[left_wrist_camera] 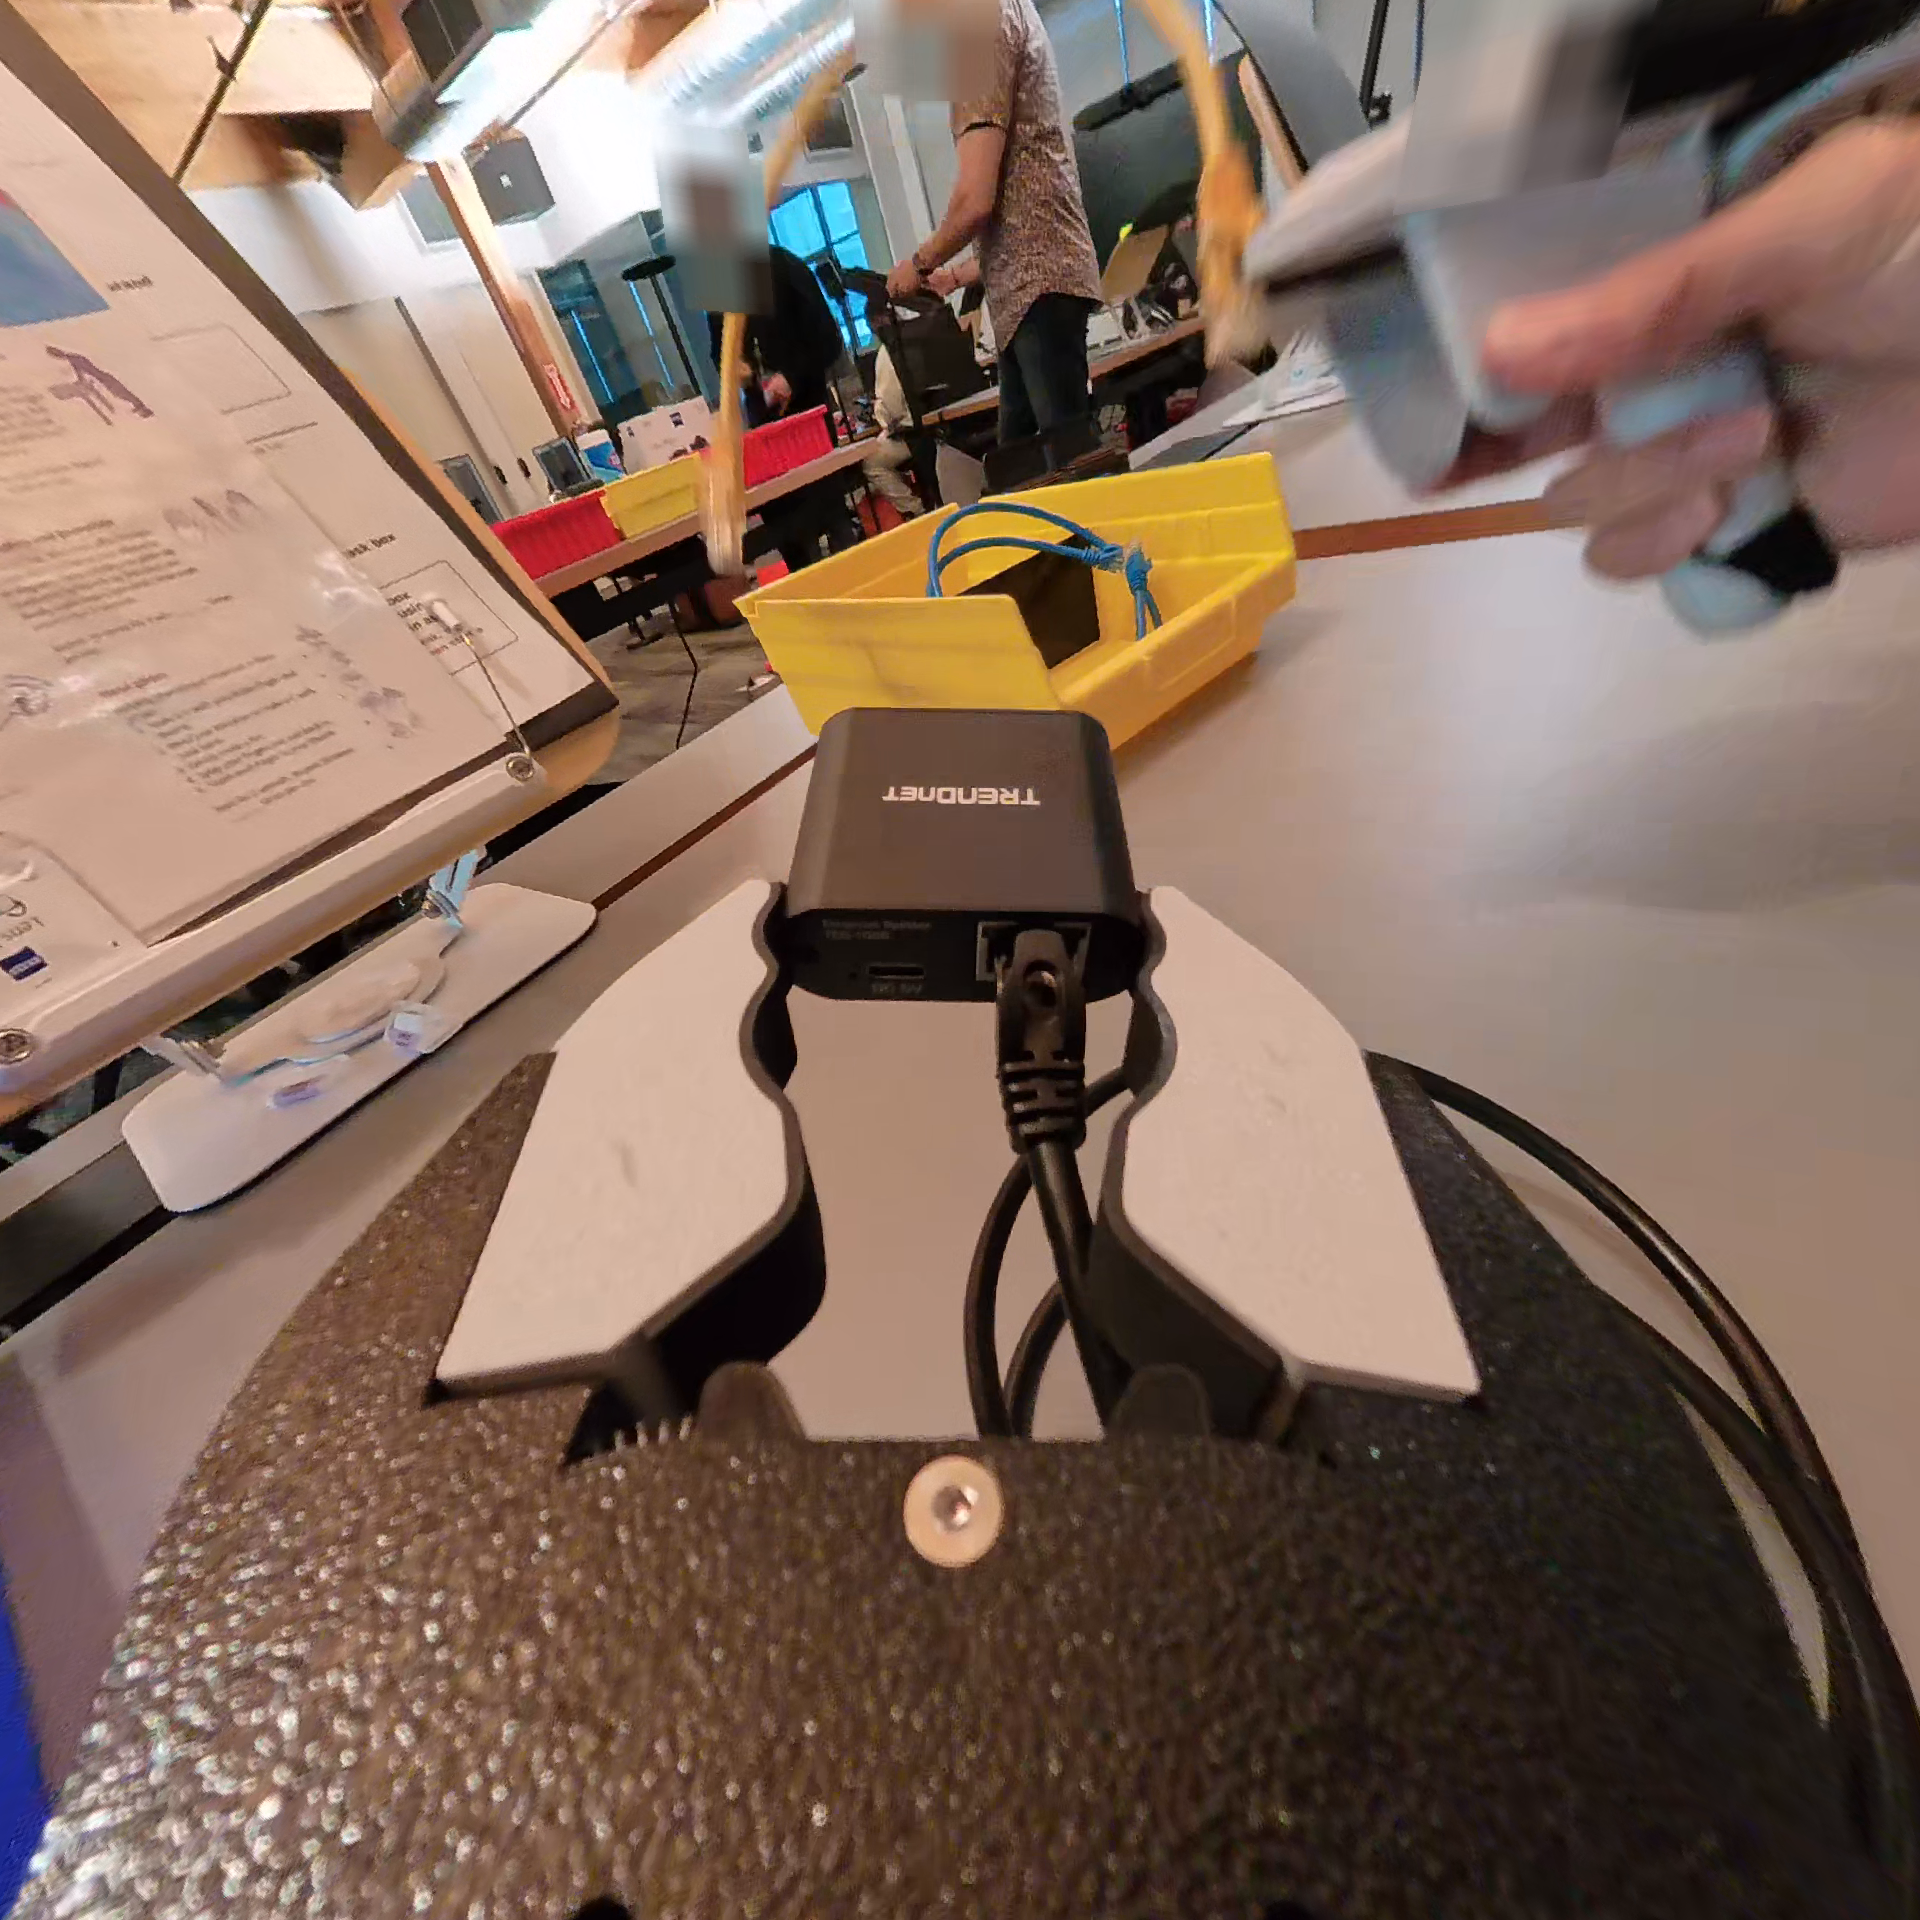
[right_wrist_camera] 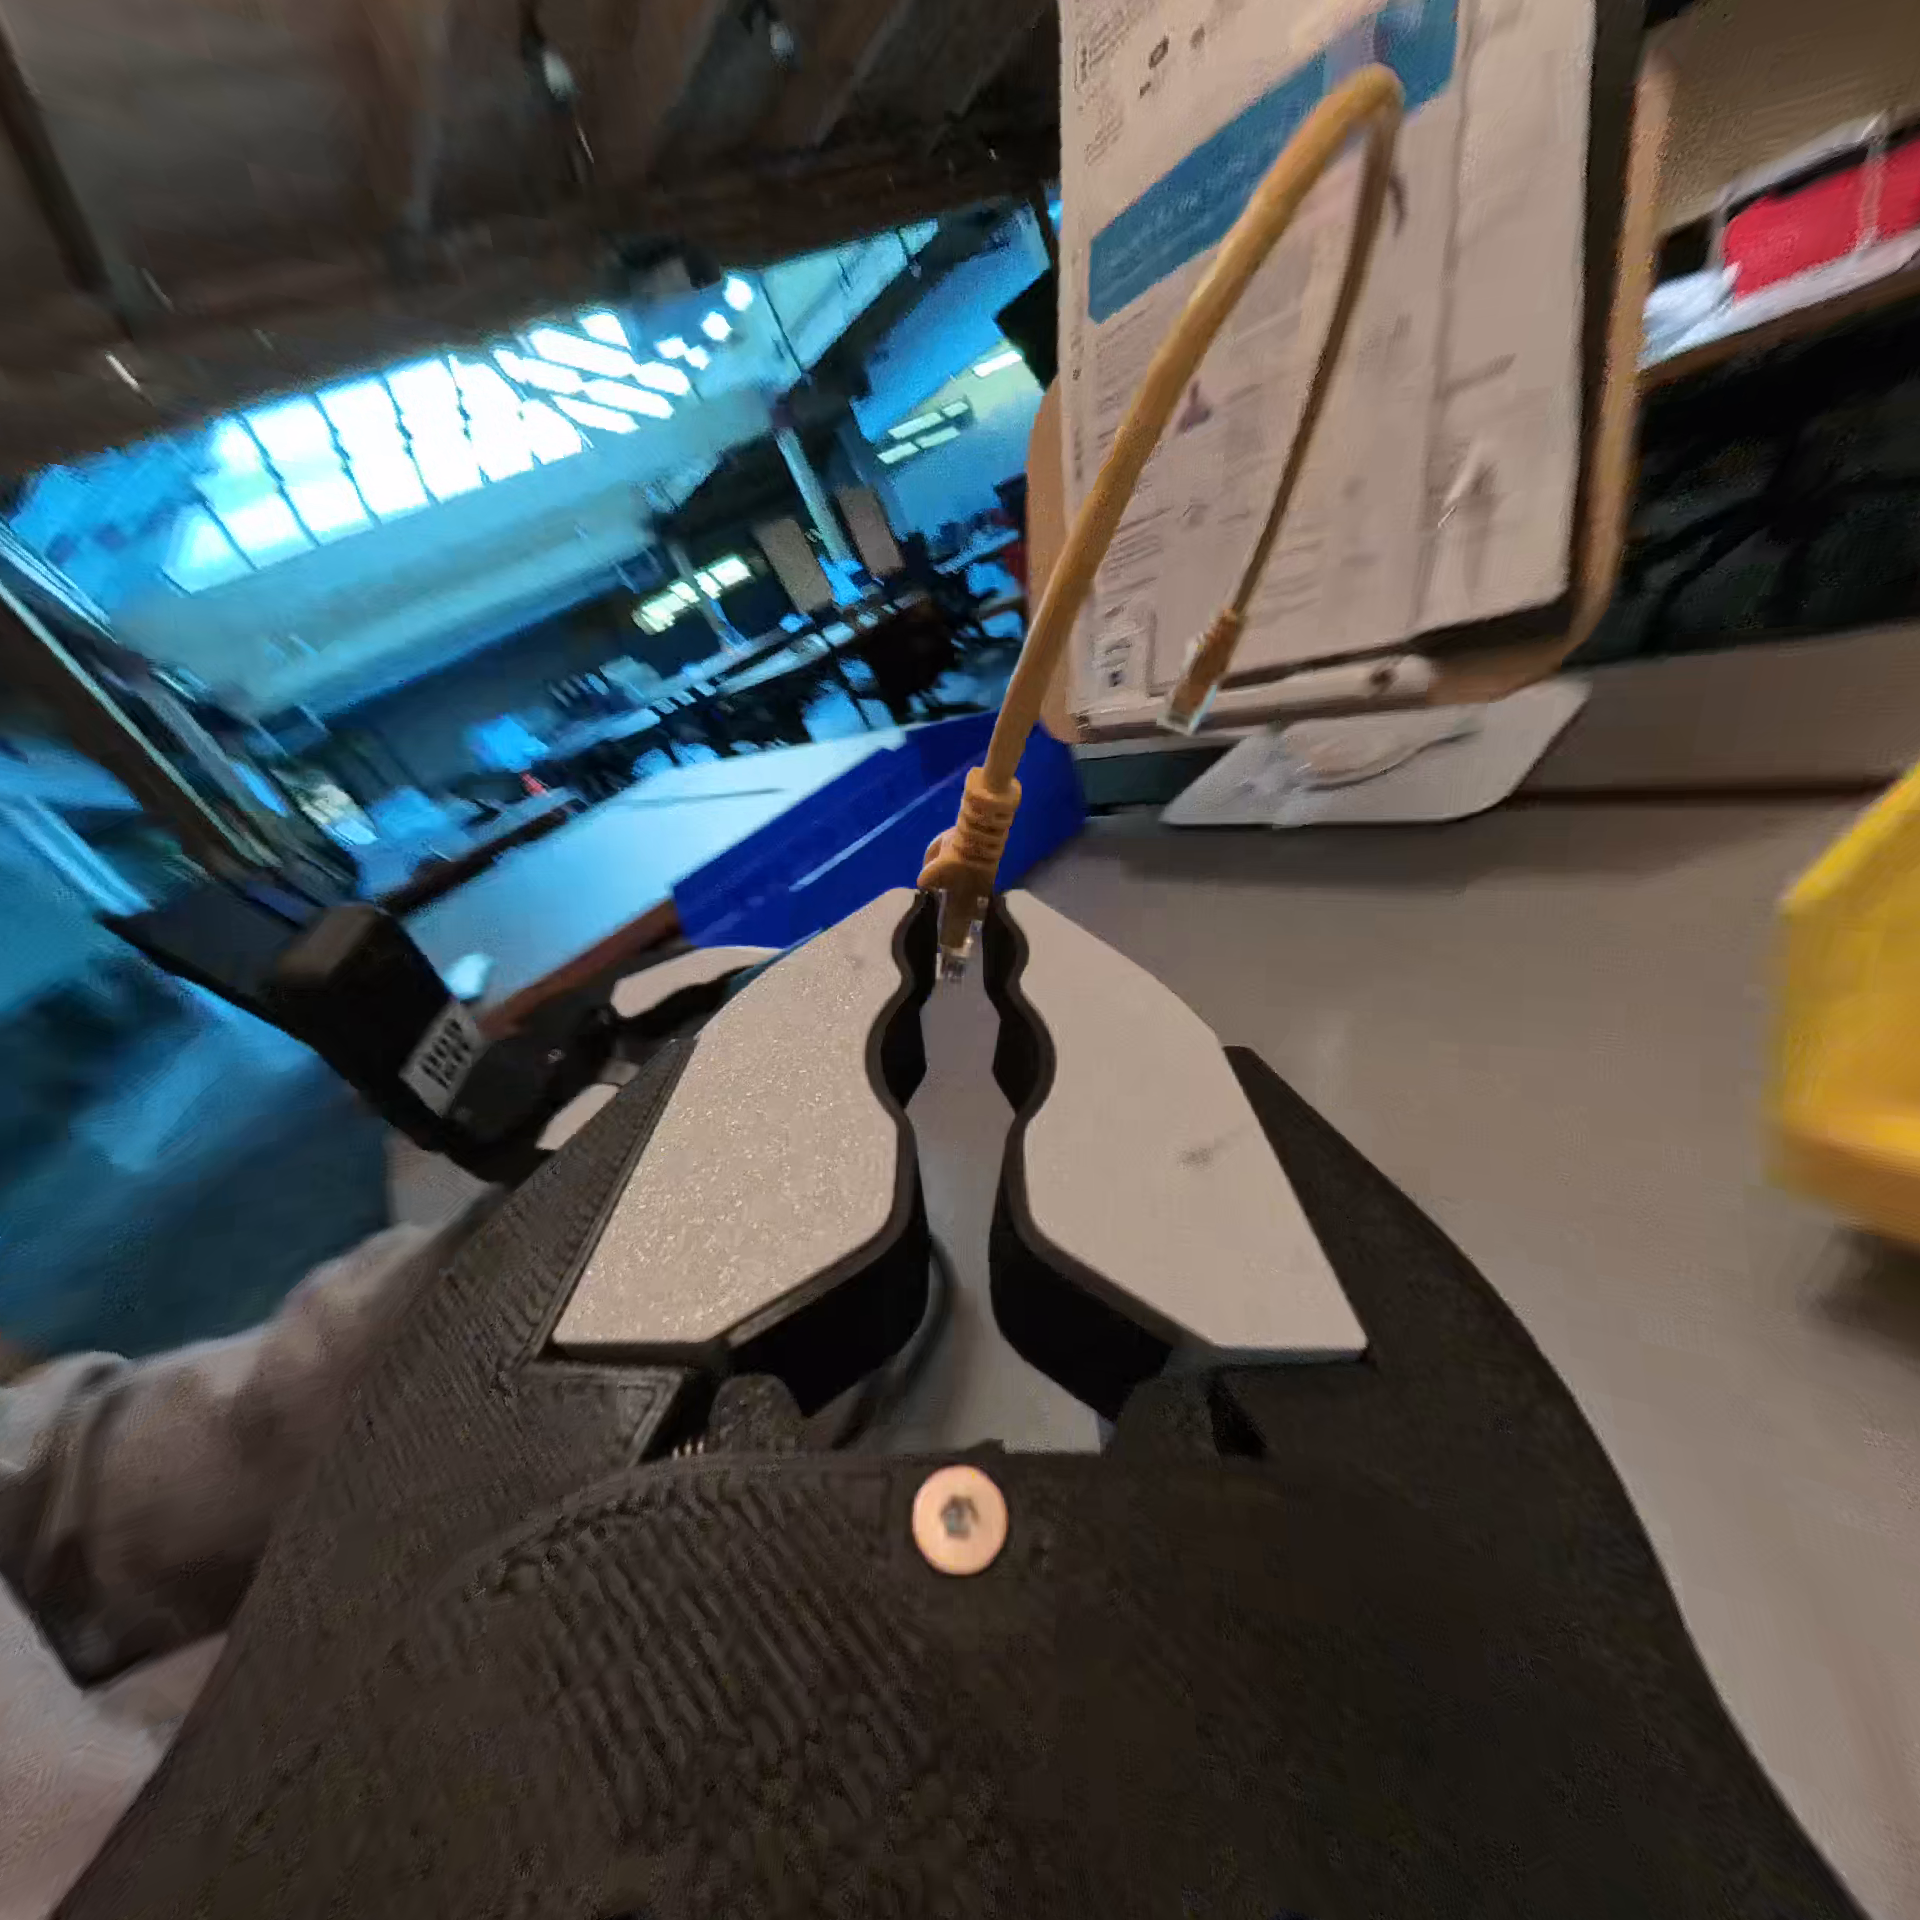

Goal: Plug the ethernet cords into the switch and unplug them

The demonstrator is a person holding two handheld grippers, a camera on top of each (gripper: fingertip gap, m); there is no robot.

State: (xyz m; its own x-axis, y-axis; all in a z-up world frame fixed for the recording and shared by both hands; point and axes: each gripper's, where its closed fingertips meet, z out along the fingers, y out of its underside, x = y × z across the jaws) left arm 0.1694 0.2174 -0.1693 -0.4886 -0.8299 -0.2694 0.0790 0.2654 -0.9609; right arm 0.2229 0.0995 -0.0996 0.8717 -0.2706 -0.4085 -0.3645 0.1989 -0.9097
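The black switch lies on the grey table. My left gripper is shut on its near end, one fingertip at each corner. A black ethernet cord is plugged into the port facing me and loops back under the gripper. My right gripper is shut on the plug of an orange ethernet cord, held in the air up and to the right of the switch. The cord arcs upward and its free plug hangs loose. The switch also shows at the left in the right wrist view.
A yellow bin behind the switch holds a blue cord and a black box. A clipboard stand with an instruction sheet stands at the left. A blue bin sits at the table's edge. People stand in the background. There is about 15 centimetres between the tips of the two grippers.
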